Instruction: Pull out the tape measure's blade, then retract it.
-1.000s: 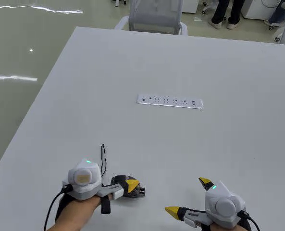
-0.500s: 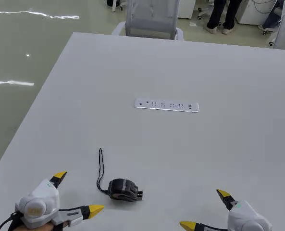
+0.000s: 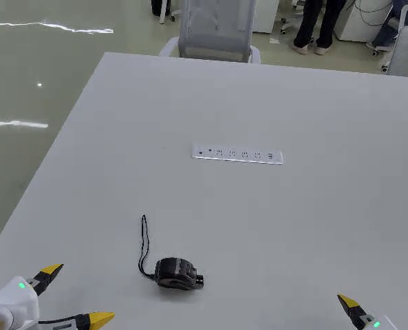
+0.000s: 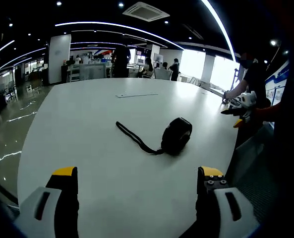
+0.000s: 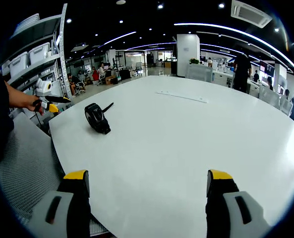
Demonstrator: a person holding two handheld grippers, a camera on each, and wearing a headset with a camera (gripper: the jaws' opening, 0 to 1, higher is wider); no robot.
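**Tape measure (image 3: 178, 273) by the tabletop's (image 3: 259, 103) near edge**

Our left tongs (image 4: 138, 172) and right tongs (image 5: 149, 174) are spread wide, gripping nothing. The tape measure lies between them, long side along the near edge, blade mouth toward the right edge. From above, its strap (image 3: 144, 240) reaches toward the far edge. Each gripper view catches the other tongs.

- Your tape measure (image 3: 177, 273) — black, compact — rests on the tabletop (image 3: 259, 220) near its front edge, with no blade drawn out.
- Its black wrist strap (image 3: 145, 242) trails loose toward the far side.
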